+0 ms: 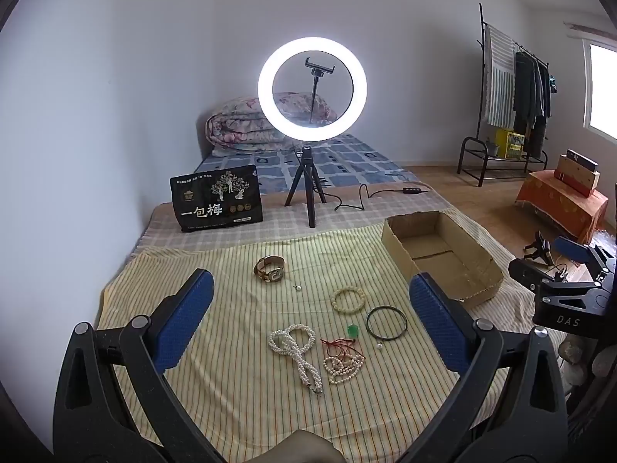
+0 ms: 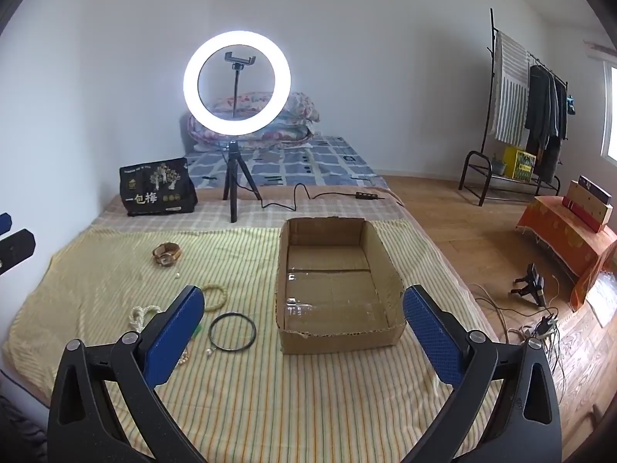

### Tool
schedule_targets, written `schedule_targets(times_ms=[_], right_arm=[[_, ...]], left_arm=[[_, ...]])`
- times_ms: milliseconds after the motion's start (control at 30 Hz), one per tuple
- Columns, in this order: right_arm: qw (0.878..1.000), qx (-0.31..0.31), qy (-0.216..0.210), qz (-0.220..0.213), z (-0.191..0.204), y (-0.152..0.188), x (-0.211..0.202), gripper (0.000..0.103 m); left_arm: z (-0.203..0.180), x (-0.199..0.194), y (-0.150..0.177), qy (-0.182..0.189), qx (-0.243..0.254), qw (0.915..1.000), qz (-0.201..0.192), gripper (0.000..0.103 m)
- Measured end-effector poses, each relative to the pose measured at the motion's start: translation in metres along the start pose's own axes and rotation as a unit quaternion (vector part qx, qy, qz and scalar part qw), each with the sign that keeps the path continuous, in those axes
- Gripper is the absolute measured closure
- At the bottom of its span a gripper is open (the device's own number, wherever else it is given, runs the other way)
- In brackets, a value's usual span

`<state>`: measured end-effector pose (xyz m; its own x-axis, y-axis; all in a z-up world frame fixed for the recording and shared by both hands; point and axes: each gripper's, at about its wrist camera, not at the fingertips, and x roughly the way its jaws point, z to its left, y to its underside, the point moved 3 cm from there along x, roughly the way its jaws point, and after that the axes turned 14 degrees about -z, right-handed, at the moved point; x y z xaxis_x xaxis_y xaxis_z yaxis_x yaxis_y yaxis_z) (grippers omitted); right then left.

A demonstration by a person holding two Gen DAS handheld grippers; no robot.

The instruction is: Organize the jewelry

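Observation:
Jewelry lies on a yellow striped cloth (image 1: 216, 370): a gold watch (image 1: 269, 268), a pale bead bracelet (image 1: 348, 299), a black ring necklace (image 1: 386, 319), a white pearl necklace (image 1: 296, 351), a green pendant on red cord (image 1: 351, 330) and a small bead strand (image 1: 343, 368). An open cardboard box (image 2: 331, 332) stands at the right and holds nothing. My left gripper (image 1: 310, 308) is open above the jewelry. My right gripper (image 2: 302, 322) is open, in front of the box; the watch (image 2: 166, 253) and black ring necklace (image 2: 232, 330) lie to its left.
A lit ring light on a tripod (image 1: 311, 88) and a black snack bag (image 1: 217, 197) stand behind the cloth. Its cable (image 2: 308, 195) runs along the bed. A clothes rack (image 2: 528, 115) and an orange-covered stand (image 2: 570, 239) are at the right, on the wooden floor.

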<state>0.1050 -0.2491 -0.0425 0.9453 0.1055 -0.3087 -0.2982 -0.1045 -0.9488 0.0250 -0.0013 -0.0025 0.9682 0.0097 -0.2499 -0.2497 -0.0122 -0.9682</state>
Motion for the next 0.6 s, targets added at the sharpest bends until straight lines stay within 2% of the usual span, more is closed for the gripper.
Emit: schedule_targets(times_ms=[600], right_arm=[[1.0,0.003,0.001,0.002,-0.002,0.0,0.0,0.001]], left_arm=[[-0.0028,-0.003,-0.0041,0.001,0.0,1.0,-0.002,0.0]])
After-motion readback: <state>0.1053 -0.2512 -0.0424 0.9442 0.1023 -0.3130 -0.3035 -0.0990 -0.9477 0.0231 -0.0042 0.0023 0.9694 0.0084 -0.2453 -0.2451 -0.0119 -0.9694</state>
